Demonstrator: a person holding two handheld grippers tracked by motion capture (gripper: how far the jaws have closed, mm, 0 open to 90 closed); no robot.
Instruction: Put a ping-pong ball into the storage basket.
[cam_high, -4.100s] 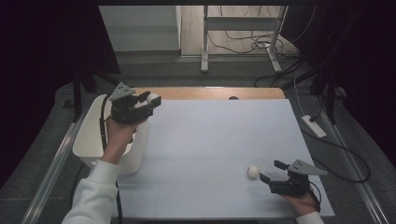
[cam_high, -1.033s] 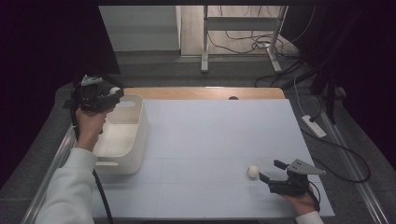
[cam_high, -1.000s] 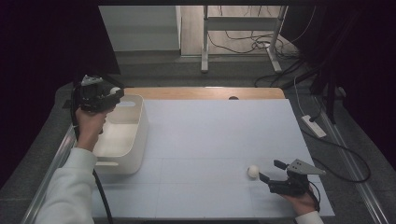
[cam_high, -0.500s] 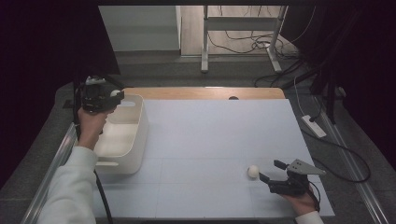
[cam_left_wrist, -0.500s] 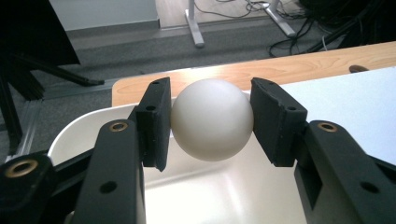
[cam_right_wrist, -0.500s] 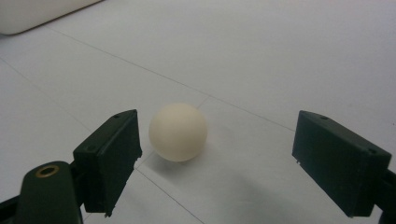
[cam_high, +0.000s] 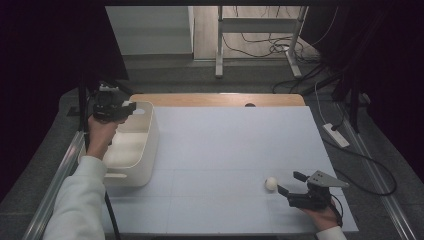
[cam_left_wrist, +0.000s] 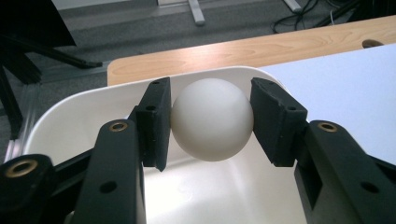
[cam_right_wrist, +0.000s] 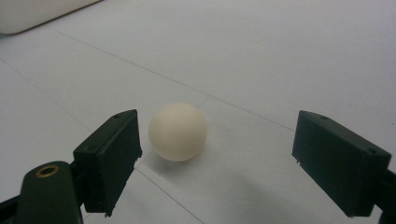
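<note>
White paper covers the table (cam_high: 230, 150), and over the white tub (cam_left_wrist: 70, 121) at its left edge my left gripper (cam_left_wrist: 211, 119) is clamped on a cream ball (cam_left_wrist: 212, 119). I judge this the drop step, so next that gripper must open. My right gripper (cam_right_wrist: 217, 161) rests with jaws apart around a second ball (cam_right_wrist: 177, 131), closer to one pad, neither touching.

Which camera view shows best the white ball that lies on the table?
The right gripper view: the ball is large and sharp there, between open fingers. In the high view it is a small dot.
</note>
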